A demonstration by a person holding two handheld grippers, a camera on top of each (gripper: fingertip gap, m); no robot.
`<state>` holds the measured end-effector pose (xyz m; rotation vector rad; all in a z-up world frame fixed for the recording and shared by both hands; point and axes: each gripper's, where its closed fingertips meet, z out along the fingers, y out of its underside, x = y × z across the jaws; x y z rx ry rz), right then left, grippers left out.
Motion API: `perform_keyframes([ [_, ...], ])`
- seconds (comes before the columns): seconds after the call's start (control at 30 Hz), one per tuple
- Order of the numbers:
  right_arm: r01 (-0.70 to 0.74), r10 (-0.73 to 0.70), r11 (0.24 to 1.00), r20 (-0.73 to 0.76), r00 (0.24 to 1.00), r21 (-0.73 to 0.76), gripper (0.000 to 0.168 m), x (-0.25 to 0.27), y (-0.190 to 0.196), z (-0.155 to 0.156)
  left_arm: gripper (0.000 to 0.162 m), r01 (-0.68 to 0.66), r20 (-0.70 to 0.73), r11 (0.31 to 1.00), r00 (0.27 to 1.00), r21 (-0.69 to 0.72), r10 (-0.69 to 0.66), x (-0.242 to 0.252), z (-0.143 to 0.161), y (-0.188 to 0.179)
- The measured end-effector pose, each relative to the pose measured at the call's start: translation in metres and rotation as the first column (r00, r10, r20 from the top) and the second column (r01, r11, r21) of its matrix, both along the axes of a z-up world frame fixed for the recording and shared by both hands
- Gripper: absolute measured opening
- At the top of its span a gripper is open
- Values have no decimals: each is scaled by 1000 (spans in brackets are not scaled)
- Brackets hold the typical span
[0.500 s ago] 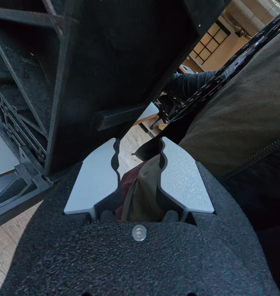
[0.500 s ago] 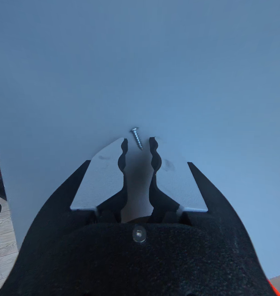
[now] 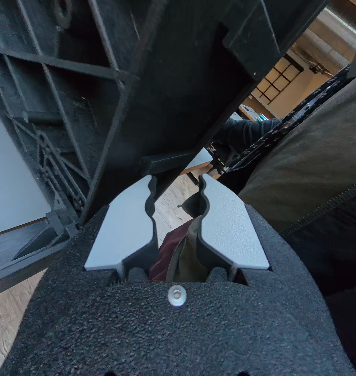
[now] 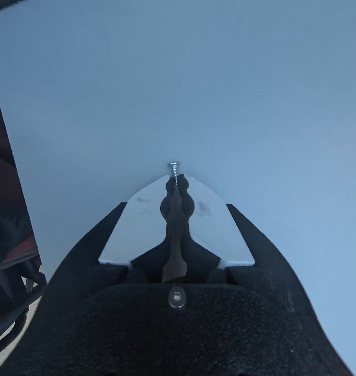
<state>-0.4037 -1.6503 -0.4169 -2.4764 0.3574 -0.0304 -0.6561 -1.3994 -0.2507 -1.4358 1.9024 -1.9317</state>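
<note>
Pinching a threaded silver screw (image 4: 175, 173) over the smooth white table (image 4: 193, 81), your right gripper (image 4: 176, 180) grips tight. Your left gripper (image 3: 176, 180) gapes beside ribbed black plastic (image 3: 91, 101).

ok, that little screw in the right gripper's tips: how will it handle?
The screw is thin, shiny metal, pinched only at the right gripper's tips, so it could pivot or slip. It is probably stiff and light. If dropped on the white surface, its round shank would likely roll.

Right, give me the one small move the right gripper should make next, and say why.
Probably lift straight up a little off the white surface without loosening. The right gripper has its fingers nearly together on the shank of the small silver screw, whose head pokes out past the tips. The grip covers only the tip end, so a gentle, steady rise seems safest.
</note>
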Motion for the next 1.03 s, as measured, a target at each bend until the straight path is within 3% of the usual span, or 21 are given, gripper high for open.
perform_keyframes([
  [0.03,10,-10,1000,0,1000,8,7,-1,0,1,41,-14,3,1000,1000,3,14,0,0,5],
  [0.2,49,-50,997,6,999,64,8,-2,7,14,41,-47,14,999,999,13,47,-5,5,27],
  [0.27,62,-66,989,25,998,137,7,0,15,40,41,-54,20,998,998,34,53,-9,6,40],
  [0.43,56,-123,926,156,980,373,7,15,43,174,40,-141,70,989,988,48,137,-4,18,93],
  [0.57,-45,-108,900,324,940,433,7,21,67,288,40,-146,126,989,982,34,141,11,24,127],
  [0.67,-80,-93,918,407,908,388,7,18,84,331,40,-113,160,993,981,25,108,26,20,144],
  [0.73,-51,-106,934,412,905,352,7,8,91,327,40,-84,178,996,981,-1,83,34,17,154],
  [0.83,61,-187,924,307,933,377,7,-33,99,288,40,-21,196,999,980,-41,28,42,12,167],
  [1.03,339,-398,814,26,917,472,7,-177,146,209,41,152,181,983,975,-103,-132,35,-9,187],
])
